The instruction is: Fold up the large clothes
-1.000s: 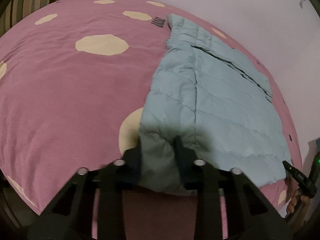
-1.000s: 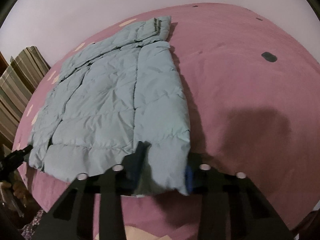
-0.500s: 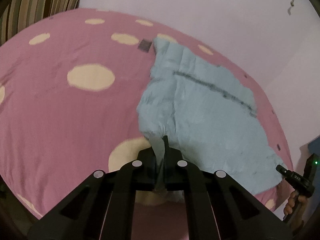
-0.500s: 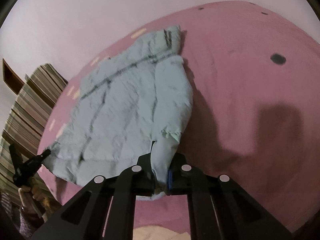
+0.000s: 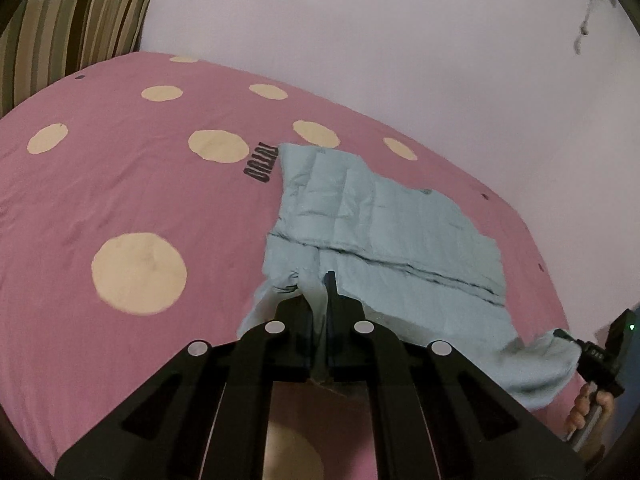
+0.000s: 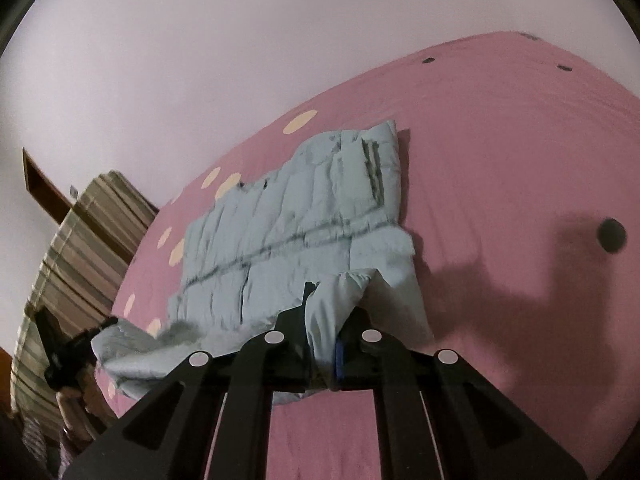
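Pink bedspread; both grippers' fingers clamped on jacket hem corners.

Quilted matt cloth jacket on smooth pink cotton bedsheet

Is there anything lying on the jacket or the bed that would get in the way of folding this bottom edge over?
Nothing visible. Both grippers, left and right, grip the jacket's hem; its top and the bedspread beyond show nothing.
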Available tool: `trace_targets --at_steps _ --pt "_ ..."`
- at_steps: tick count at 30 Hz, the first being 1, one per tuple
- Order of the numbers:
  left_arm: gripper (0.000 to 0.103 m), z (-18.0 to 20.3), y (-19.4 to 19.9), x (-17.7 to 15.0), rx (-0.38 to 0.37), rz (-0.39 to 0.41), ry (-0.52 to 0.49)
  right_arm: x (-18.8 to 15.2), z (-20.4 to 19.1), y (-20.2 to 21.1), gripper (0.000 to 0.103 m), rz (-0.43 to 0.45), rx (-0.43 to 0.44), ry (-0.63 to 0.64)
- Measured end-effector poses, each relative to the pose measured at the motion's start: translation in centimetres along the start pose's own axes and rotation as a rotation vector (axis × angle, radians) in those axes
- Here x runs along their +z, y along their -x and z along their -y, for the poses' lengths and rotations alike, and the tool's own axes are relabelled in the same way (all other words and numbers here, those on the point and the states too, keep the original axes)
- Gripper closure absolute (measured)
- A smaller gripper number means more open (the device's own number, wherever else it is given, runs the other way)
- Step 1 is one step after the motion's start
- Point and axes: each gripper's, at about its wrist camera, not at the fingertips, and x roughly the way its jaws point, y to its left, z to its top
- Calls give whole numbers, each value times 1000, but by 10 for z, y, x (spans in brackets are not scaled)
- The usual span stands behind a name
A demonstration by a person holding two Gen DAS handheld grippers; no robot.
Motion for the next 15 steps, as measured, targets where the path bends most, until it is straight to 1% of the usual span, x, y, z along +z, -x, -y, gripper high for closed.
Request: trace_targets --at_steps 3,9,12,14,15 --pt "99 -5 -23 9 23 -25 12 17 7 -22 96 -13 -1 -31" --pt "99 -23 -82 13 69 -114 48 32 25 -72 96 -69 -38 -96" --pt "99 -25 -102 14 73 -139 50 32 33 -92 96 -97 -54 -121" --pt "98 -23 -106 17 72 -139 38 33 35 -99 95 -108 -53 -130" --pt "95 -22 -107 20 73 -132 30 35 37 -100 93 -105 -51 -138"
